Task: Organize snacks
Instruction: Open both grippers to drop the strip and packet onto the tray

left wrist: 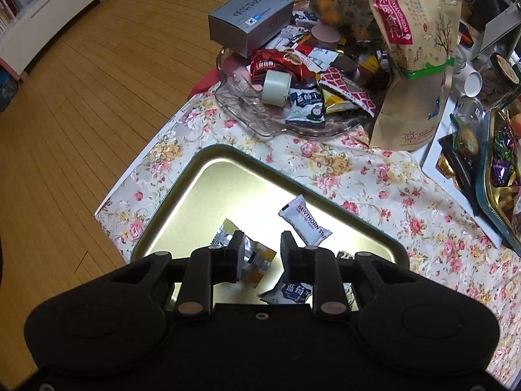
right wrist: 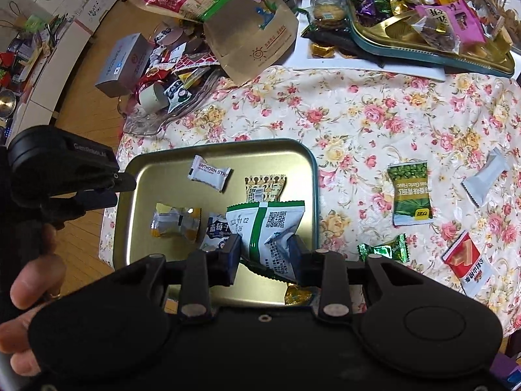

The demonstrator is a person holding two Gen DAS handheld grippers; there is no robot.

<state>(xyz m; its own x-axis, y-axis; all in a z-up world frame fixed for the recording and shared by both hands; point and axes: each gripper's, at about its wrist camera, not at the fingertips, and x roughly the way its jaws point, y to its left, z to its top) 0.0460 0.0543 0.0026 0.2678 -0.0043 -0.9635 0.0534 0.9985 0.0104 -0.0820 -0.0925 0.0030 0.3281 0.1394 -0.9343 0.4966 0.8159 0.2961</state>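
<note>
Our right gripper (right wrist: 265,254) pinches a green-white packet (right wrist: 270,228) over the tin tray (right wrist: 312,176); left gripper (left wrist: 262,254) hangs part open, empty, above a silver candy (left wrist: 252,257).

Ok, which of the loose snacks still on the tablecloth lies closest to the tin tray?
The small green foil candy, just off the tray's right rim. The green pea packet, red packet and white packet lie farther right.

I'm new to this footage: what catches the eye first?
The shallow gold metal tin on the flowered tablecloth, with small wrapped snacks inside. The right gripper holds a white-and-green packet over it. Beyond sits a clear glass dish heaped with snacks.
</note>
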